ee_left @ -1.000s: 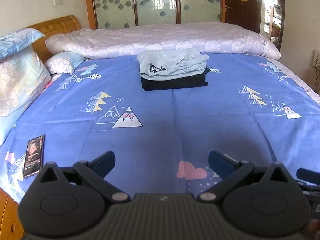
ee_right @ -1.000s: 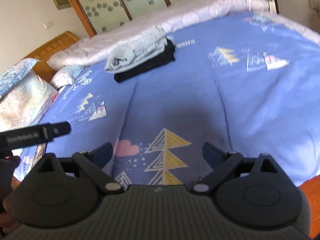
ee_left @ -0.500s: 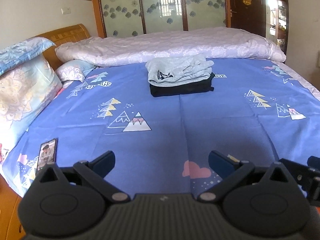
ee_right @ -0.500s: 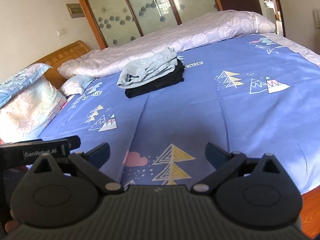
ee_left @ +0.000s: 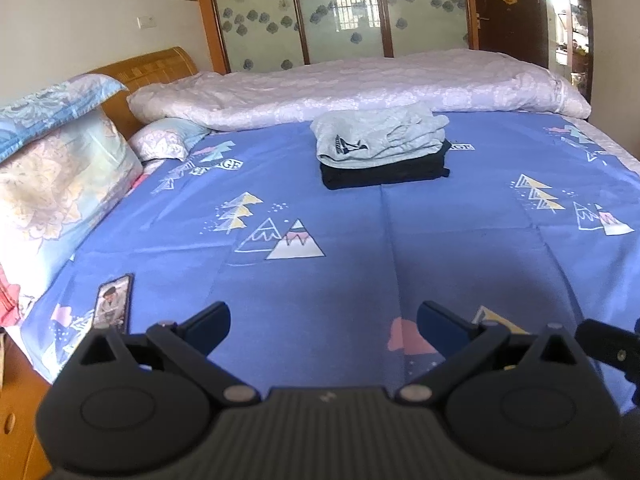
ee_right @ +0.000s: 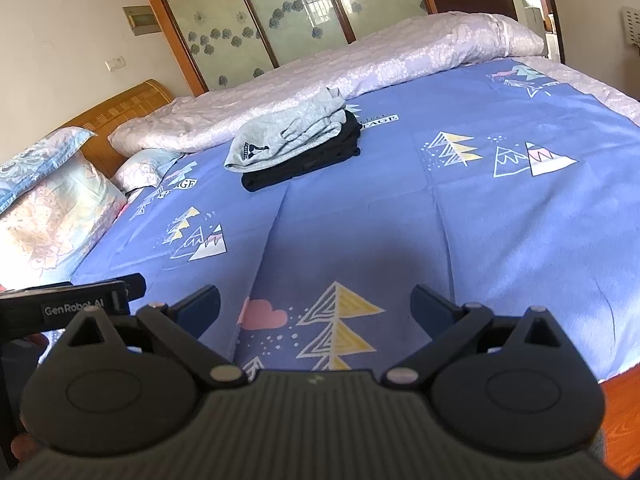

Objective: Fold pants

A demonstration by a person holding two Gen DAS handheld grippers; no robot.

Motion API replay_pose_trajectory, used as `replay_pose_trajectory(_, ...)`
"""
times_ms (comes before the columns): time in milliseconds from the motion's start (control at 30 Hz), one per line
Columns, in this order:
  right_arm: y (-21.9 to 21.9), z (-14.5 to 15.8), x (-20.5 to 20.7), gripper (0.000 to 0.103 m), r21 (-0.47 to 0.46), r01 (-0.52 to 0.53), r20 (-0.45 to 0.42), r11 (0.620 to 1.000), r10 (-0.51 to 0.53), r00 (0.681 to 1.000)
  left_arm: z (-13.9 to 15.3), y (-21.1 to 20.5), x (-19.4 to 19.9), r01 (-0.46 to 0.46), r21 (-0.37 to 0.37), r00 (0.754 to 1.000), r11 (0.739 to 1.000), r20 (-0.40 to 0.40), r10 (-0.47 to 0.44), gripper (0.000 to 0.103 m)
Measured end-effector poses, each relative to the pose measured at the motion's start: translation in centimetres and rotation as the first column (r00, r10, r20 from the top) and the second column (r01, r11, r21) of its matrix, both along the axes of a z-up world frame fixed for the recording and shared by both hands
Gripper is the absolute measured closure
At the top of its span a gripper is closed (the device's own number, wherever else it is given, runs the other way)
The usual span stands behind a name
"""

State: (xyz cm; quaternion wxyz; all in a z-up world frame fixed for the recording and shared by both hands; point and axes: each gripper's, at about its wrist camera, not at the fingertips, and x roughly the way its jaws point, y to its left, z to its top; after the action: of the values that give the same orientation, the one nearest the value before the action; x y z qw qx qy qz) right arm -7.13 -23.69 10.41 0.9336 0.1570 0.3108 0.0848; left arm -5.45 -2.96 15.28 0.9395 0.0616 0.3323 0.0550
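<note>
Left wrist view: the left tool [ee_left: 323,318] sits at the bottom of the frame with its two fingers wide apart and nothing between them. It hangs over the near edge of the bed [ee_left: 360,248], which has a blue sheet with little mountains and clouds on it. Upper middle of the frame, the gray pants [ee_left: 378,138] lie folded on top of folded black pants [ee_left: 384,172]. A white quilt [ee_left: 360,84] runs along the far side, just behind the pile. Pillows [ee_left: 52,168] are at the left edge. A phone [ee_left: 113,303] lies flat on the sheet at lower left.

Right wrist view: the right tool [ee_right: 316,306] is at the bottom, fingers also wide apart and holding nothing. The pile shows at upper middle, gray pants [ee_right: 286,134] over black pants [ee_right: 304,162]. Part of the left tool [ee_right: 72,302] pokes in at the left edge.
</note>
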Motion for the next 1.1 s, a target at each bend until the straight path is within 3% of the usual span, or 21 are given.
replay_pose_trajectory(600, -0.07, 0.05, 0.03, 0.001, 0.013, 0.002, -0.009, 1.0, -0.002, 1.0, 0.28, -0.58, -0.68, 0.005, 0.055, 0.999, 0.998, 0.031, -0.007, 0.0)
replay_pose_trajectory(1100, -0.21, -0.03, 0.13, 0.001, 0.019, 0.002, -0.015, 1.0, -0.002, 1.0, -0.11, -0.62, -0.52, 0.013, 0.058, 1.0, 0.998, -0.001, -0.013, 0.0)
